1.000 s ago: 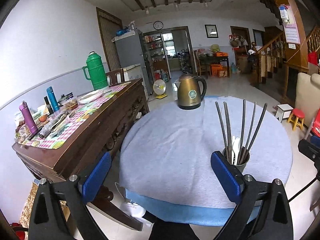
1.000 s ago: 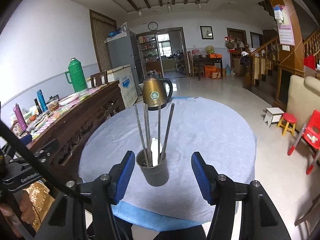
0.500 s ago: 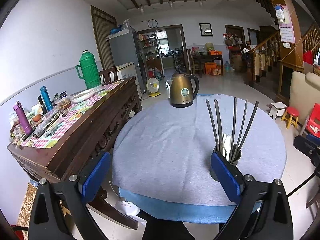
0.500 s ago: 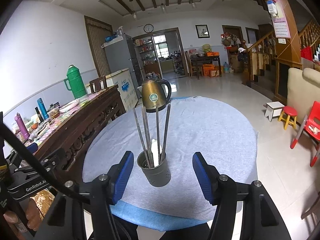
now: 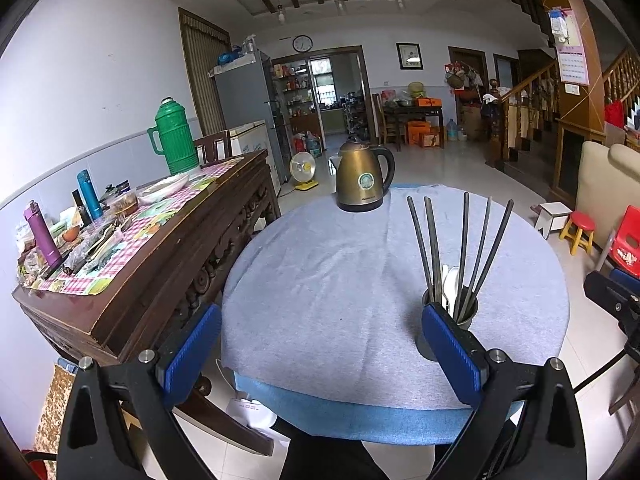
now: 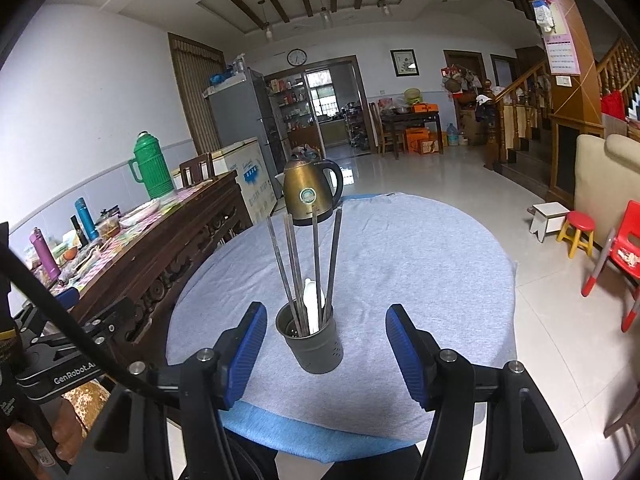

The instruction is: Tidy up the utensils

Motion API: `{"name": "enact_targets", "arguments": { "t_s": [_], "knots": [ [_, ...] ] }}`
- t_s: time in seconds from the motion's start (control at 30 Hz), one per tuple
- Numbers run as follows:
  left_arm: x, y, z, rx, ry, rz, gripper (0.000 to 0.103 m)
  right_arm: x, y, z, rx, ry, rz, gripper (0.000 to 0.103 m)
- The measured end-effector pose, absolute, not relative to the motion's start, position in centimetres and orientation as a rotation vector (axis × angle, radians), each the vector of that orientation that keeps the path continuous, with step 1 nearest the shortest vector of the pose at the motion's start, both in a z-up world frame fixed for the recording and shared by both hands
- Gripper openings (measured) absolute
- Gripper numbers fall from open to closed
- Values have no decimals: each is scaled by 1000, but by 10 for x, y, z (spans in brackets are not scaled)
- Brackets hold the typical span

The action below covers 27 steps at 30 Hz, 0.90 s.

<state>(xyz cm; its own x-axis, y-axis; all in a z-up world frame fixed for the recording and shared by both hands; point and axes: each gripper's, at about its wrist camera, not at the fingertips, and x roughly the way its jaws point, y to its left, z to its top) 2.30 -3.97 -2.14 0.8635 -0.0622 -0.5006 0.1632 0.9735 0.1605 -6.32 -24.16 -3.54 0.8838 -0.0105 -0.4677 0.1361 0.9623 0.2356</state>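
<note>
Right wrist | utensil holder [image 6: 316, 342] at 12 o'clock between right gripper [image 6: 326, 354] pads, untouched | gripper released | on tabletop [image 6: 420, 264]

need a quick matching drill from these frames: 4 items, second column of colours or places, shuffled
Items:
1. kettle
2. thermos jug
3. utensil holder
4. small stool

Matches:
A. green, on the wooden sideboard
B. red seat, on the floor at right
C. bronze, far edge of the round table
D. grey, holds chopsticks and a white spoon

Pairs: 1-C, 2-A, 3-D, 4-B
</note>
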Motion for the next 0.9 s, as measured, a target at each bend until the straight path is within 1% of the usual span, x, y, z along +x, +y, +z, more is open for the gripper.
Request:
{"name": "enact_targets", "arguments": {
  "t_s": [0.57,0.9],
  "knots": [
    [21,-42,-19,197,526,-123,100,-61,-232,-39,273,486,-87,66],
    [25,-48,-33,204,601,-146,100,-56,-231,-53,280,543,-120,66]
  ]
}}
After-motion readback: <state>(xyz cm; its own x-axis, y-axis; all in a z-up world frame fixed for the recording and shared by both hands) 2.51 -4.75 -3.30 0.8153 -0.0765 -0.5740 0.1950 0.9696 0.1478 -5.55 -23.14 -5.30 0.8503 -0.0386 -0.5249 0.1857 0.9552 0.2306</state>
